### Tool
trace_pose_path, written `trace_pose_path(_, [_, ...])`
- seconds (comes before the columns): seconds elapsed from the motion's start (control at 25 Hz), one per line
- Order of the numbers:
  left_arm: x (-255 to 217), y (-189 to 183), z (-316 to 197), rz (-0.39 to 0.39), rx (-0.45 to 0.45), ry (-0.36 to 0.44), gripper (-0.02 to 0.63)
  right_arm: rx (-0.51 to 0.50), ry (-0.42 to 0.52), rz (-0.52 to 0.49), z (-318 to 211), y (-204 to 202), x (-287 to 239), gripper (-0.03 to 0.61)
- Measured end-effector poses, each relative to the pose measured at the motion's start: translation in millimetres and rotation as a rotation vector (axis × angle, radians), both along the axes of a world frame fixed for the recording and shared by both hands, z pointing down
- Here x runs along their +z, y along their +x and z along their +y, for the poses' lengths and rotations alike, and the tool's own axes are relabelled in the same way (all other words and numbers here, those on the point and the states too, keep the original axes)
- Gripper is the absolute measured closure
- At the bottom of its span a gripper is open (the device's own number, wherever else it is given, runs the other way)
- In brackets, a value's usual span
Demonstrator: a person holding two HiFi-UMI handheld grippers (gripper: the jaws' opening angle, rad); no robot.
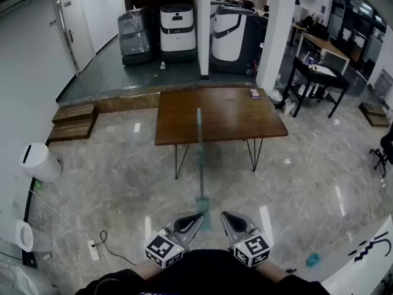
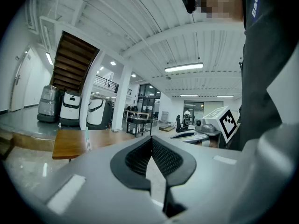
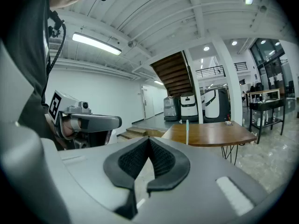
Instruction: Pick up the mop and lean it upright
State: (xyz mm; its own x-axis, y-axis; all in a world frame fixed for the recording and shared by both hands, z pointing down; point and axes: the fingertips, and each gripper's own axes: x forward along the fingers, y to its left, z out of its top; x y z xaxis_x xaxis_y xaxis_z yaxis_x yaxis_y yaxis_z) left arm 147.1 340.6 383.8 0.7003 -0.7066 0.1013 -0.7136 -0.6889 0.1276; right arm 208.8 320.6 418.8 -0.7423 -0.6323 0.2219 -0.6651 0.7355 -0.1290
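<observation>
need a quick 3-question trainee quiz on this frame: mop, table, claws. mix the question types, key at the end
1. True or false: the left claw is clamped on the mop.
2. What does the mop handle lean against? A) the white bin B) the wooden table C) the pillar
3. Fill in: the jaws of the right claw stand ____ (apart / together).

Key: 1 false, it is shut with nothing in it, and the mop stands free ahead of it. 2 B. 3 together.
</observation>
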Motion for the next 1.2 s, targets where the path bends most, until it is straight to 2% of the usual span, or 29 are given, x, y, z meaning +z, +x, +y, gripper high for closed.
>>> trace_pose_path(0.72, [4, 8, -6, -0.007, -0.006, -0.021, 0.595, 0.035, -0.016, -0.033, -10, 15, 3, 0.574])
trace_pose_path(1.2, [-1, 37, -17, -0.028, -0.043, -0.017, 0.595, 0.029, -0.022, -0.065, -25, 49, 3, 0.572])
